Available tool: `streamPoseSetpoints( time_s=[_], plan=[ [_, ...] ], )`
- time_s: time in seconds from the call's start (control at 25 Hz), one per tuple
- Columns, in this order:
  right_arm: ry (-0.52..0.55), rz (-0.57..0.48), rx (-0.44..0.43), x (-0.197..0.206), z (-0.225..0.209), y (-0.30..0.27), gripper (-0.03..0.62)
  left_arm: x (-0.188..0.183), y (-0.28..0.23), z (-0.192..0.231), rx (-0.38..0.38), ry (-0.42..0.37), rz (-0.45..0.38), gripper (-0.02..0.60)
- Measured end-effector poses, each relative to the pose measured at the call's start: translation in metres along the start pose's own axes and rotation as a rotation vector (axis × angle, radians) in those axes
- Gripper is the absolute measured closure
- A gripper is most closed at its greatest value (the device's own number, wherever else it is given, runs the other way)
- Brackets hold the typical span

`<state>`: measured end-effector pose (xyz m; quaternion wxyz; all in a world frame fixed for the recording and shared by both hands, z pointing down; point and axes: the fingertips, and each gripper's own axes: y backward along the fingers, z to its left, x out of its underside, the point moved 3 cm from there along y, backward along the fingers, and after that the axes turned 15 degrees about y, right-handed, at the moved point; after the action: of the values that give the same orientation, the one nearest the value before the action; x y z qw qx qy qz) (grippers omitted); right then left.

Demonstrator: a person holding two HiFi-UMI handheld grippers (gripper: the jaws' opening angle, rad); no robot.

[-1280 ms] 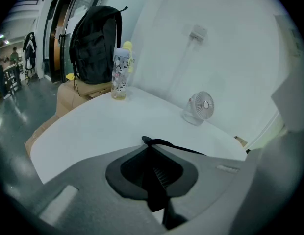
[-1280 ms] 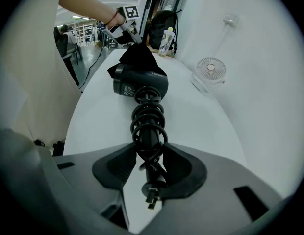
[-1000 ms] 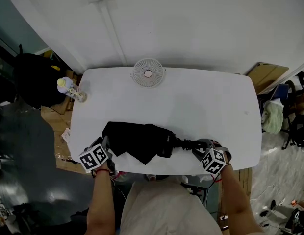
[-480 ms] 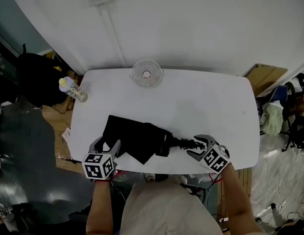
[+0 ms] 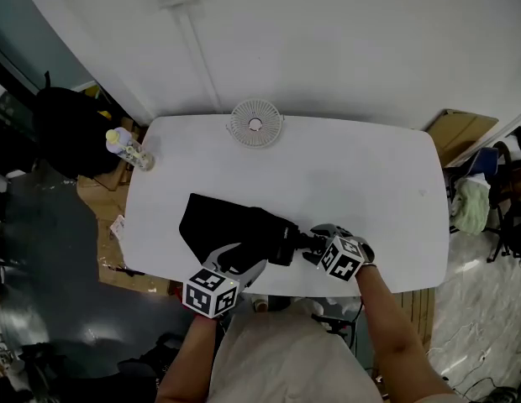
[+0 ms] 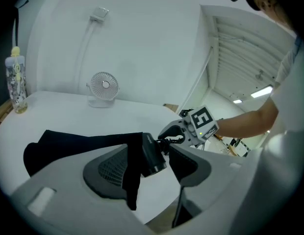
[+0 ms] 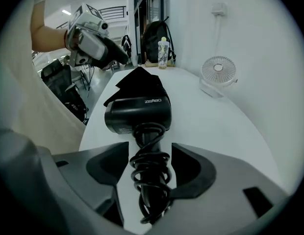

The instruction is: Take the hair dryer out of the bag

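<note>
A black hair dryer [image 5: 283,242] lies on the white table [image 5: 370,183], its barrel still inside the mouth of a black cloth bag [image 5: 218,223]. Its handle [image 7: 148,151], wound with the cord, sticks out to the right. My right gripper [image 5: 316,244] is open and straddles that handle [image 5: 309,243]; in the right gripper view the right gripper [image 7: 149,148] has a pad on either side of the coil. My left gripper [image 5: 242,261] is open at the bag's near corner. In the left gripper view a flap of the bag [image 6: 133,170] and the dryer's end [image 6: 153,156] sit between the left gripper's [image 6: 149,151] pads.
A small white fan [image 5: 255,124] stands at the table's far edge. A bottle [image 5: 124,148] stands at the far left corner. A black backpack [image 5: 67,128] sits on the floor to the left. Both grippers work close to the table's near edge.
My left gripper let go of the bag's left end, opened and swung right to the bag's mouth. My right gripper opened and slid left along the handle.
</note>
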<state>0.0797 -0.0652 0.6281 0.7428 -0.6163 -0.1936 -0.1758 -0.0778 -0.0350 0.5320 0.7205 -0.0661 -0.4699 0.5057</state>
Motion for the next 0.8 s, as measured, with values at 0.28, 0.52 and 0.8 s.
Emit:
streamPoseSetpoints(
  time_s=[0.28, 0.52, 0.8],
  plan=[
    [0.012, 0.033, -0.044, -0.001, -0.001, -0.015, 0.315, 0.007, -0.001, -0.004, 0.013, 0.033, -0.002, 0.324],
    [0.057, 0.109, -0.104, 0.001, 0.003, -0.027, 0.320, 0.010, 0.003, -0.004, 0.017, 0.043, 0.000, 0.324],
    [-0.008, 0.115, -0.131, 0.002, 0.007, -0.024, 0.345, 0.012, 0.008, -0.006, 0.016, 0.059, -0.018, 0.375]
  ],
)
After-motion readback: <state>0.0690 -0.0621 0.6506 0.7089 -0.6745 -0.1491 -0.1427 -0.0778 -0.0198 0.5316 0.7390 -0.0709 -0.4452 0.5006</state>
